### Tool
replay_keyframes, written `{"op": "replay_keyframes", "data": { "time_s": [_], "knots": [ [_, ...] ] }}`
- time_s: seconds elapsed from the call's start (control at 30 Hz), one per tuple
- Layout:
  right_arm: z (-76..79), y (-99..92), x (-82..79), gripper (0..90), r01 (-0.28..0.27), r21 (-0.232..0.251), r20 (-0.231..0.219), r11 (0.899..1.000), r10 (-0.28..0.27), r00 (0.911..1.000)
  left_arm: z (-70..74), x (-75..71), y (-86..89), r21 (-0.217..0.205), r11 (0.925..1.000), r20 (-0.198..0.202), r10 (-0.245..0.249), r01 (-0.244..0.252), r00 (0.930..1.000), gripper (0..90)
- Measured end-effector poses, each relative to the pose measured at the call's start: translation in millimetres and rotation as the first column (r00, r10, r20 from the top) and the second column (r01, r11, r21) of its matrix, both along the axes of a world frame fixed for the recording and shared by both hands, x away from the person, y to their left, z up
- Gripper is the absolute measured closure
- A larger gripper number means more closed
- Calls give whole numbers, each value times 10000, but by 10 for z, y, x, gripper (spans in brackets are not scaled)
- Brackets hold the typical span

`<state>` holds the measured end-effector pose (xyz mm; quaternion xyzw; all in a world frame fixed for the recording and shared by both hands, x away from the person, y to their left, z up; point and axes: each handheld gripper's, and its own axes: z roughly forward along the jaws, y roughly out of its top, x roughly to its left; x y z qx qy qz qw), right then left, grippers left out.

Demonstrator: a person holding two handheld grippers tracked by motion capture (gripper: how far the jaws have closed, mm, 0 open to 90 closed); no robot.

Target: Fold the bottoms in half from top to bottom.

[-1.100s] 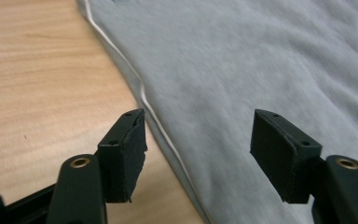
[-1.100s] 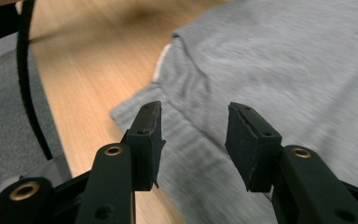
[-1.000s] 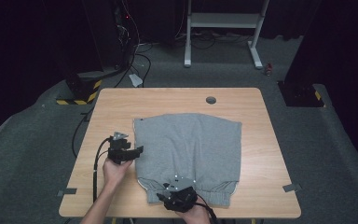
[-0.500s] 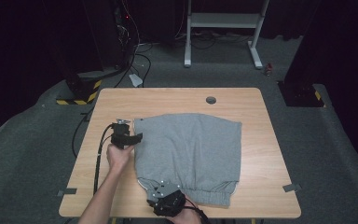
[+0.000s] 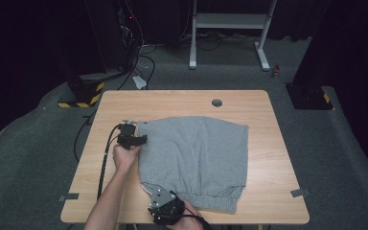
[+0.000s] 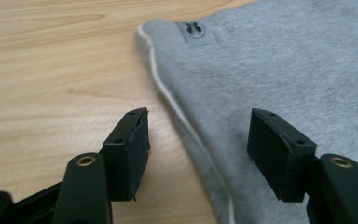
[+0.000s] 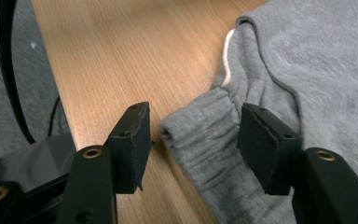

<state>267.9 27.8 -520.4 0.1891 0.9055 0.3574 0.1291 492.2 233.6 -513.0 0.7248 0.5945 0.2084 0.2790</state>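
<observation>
A grey pair of shorts (image 5: 196,153) lies flat on the wooden table (image 5: 182,103), waistband toward the near edge. My left gripper (image 5: 143,140) is at its far left corner. In the left gripper view it (image 6: 198,119) stands open, low over the white-piped side edge (image 6: 177,109), with one pad over wood and one over cloth. My right gripper (image 5: 162,199) is at the near left corner. Its jaws (image 7: 193,114) have just been opening, and the gathered waistband corner (image 7: 200,126) lies loose between the open pads.
A round cable hole (image 5: 216,102) sits in the table's far middle. The left gripper's black cable (image 5: 106,158) runs along the table's left side. Tape marks (image 5: 301,192) stick at the near corners. The near table edge is right behind the right gripper.
The left hand slid along the shorts' left edge toward the far corner. The right gripper moved left and nearer the table's front edge, and its jaws spread wider.
</observation>
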Motion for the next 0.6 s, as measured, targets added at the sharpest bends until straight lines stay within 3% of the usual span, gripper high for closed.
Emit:
{"op": "replay_keyframes", "data": {
  "time_s": [0.03,0.07,0.23,0.4,0.6],
  "knots": [
    [-3,8,-4,433,44,-1,45,10000,-44,10000,0,0,0,0,10000,0,0,0,10000,390],
    [-3,8,-4,433,44,-1,45,10000,-44,10000,-8,9,-27,259,9997,95,-37,34,9999,390],
    [2,-6,-1,513,235,-70,151,9997,-234,9996,-16,4,-69,282,9996,303,-108,100,9995,465],
    [27,7,-20,615,249,-325,235,9992,-241,9994,2,25,-27,179,9998,219,26,-30,9998,639],
    [44,11,-73,751,454,-715,520,9964,-418,9978,1,44,-43,86,10000,254,26,-28,9997,767]
  ]
}}
